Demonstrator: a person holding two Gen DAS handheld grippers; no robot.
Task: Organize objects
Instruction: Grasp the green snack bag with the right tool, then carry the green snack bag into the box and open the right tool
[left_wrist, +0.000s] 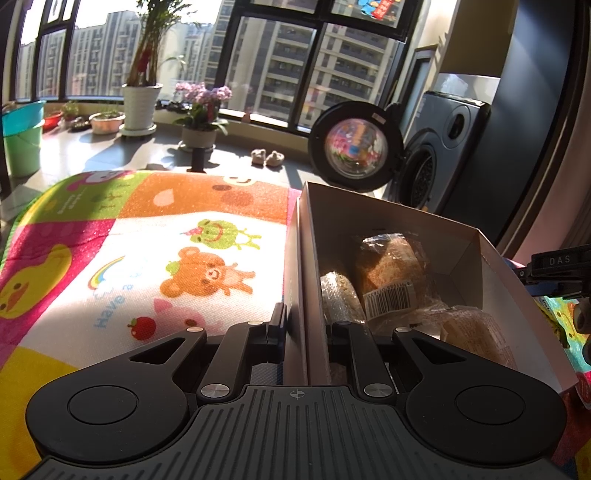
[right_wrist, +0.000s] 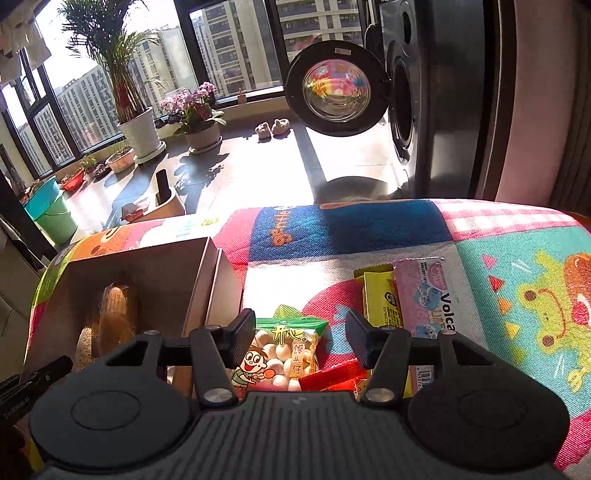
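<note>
— Right wrist view: right gripper (right_wrist: 300, 338) gapes over the snack bag (right_wrist: 286, 352) on the mat (right_wrist: 517, 258) (still unpacked).
— And the left gripper (left_wrist: 306, 326)?
— Clamped on the box (left_wrist: 303, 258) wall. Next, probably: lower, pinch, carry into the box.

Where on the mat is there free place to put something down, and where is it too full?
Free: the mat left of the cardboard box, around the bear print, and the mat beyond the pink Volca packet. Crowded: the box floor with wrapped breads, and the snack pile by the right gripper.
</note>
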